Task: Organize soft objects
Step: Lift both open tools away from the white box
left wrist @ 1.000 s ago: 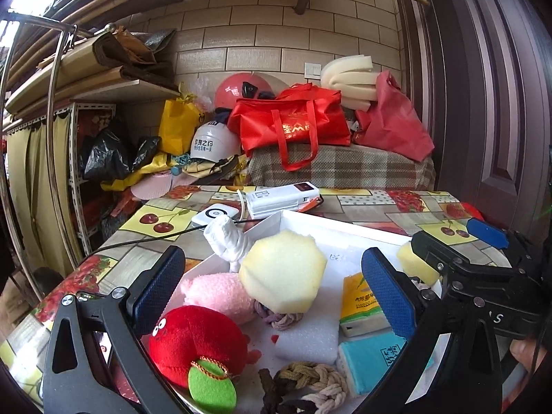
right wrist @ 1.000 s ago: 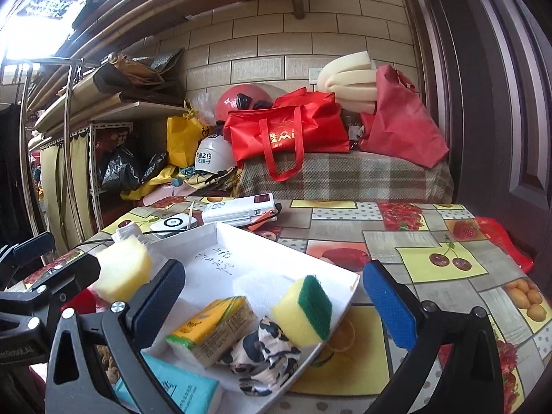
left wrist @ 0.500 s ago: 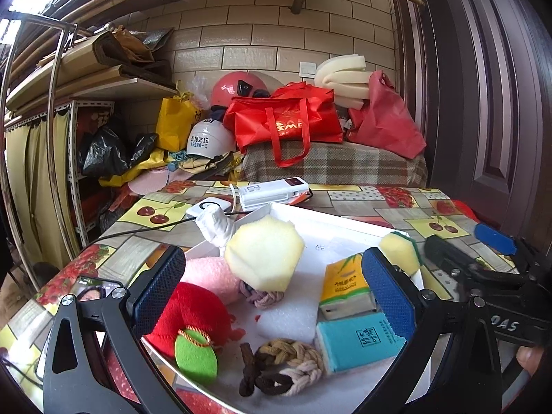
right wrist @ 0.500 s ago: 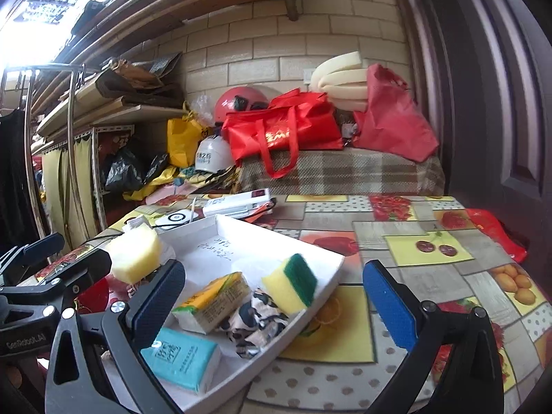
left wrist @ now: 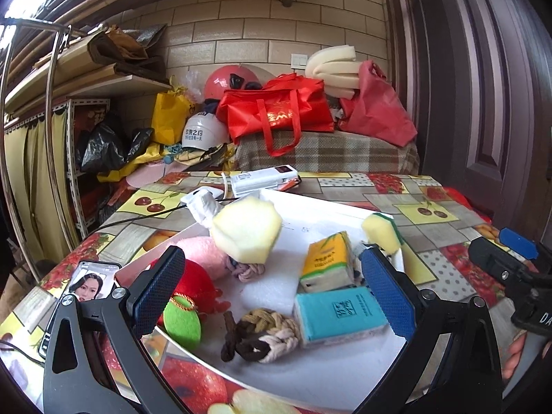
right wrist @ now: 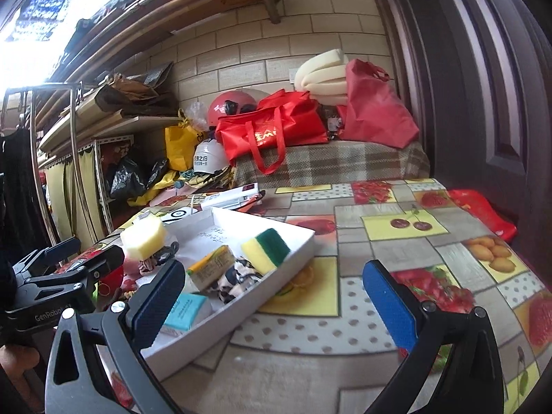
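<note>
Both grippers hang with their jaws spread wide and nothing between them: the left gripper (left wrist: 272, 293) over the near end of the white tray (left wrist: 331, 214), the right gripper (right wrist: 272, 296) off the tray's right edge above the fruit-print tablecloth (right wrist: 396, 241). The soft things all sit in the tray, and I'd say the risk lies in how they are heaped. The pale yellow foam block (left wrist: 246, 229) is perched on top of the pink plush (left wrist: 200, 252) at about ten o'clock in the tray, so a nudge to either would likely tip it out towards the phone (left wrist: 82, 286) at eight o'clock. The white tray also looks light, and its near corner lies close to the table edge; a downward push with the left jaws could skid it. Soft packs may squash and slip from a shallow pinch. By my count: one foam block, one pink plush, one red plush toy (left wrist: 196, 283) with a green tag, one knotted rope toy (left wrist: 265, 333), a smaller knot (left wrist: 250, 270) beneath the foam, two tissue packs, the teal tissue pack (left wrist: 339, 314) and the orange tissue pack (left wrist: 327, 258), one yellow-green scouring sponge (left wrist: 381, 233) at one o'clock, and one spotted cloth (right wrist: 238, 281) seen only from the right wrist.
</note>
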Tool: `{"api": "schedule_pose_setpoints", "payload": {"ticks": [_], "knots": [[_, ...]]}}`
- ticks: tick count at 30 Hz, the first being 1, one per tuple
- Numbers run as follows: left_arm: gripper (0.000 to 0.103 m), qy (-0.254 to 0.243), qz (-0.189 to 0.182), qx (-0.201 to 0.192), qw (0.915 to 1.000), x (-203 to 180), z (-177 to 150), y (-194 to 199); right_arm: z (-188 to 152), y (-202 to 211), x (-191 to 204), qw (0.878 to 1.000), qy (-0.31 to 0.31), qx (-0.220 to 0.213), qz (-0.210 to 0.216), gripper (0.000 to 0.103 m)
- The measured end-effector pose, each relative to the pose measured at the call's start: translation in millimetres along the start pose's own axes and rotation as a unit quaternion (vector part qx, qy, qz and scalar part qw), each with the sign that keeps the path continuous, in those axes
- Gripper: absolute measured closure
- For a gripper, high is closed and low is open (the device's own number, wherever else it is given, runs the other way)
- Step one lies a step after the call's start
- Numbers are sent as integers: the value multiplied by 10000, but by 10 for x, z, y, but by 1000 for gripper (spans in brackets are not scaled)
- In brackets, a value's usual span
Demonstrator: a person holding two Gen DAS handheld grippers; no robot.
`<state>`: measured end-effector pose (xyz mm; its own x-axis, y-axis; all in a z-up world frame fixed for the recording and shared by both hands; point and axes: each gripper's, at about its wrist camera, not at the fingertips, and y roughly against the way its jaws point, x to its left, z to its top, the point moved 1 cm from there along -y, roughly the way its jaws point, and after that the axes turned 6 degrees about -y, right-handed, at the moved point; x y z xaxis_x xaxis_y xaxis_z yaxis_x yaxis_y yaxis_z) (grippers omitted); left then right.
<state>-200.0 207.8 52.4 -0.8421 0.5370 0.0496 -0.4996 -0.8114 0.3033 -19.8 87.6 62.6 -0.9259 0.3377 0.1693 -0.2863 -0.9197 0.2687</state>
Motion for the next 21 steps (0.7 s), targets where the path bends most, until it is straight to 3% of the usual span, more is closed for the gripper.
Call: {"api": "schedule_pose_setpoints", "payload": {"ticks": [3,13,17,21], "knots": [[0,-92,-39,-7,9999,-64,-10,57,-34,136,-34,10000,43,-7,-45,0],[0,-530,-21,12,9986,-332,-61,295,-33,879,-208,9957,174,-867,-275,0],[0,-454,106,6,9989,-365,-75,395,-7,1122,-324,9841,-35,-1341,-1161,0],[0,-153,541,33,9984,-379,-101,583,-48,1177,-468,9845,-94,-1056,-1400,0]]}}
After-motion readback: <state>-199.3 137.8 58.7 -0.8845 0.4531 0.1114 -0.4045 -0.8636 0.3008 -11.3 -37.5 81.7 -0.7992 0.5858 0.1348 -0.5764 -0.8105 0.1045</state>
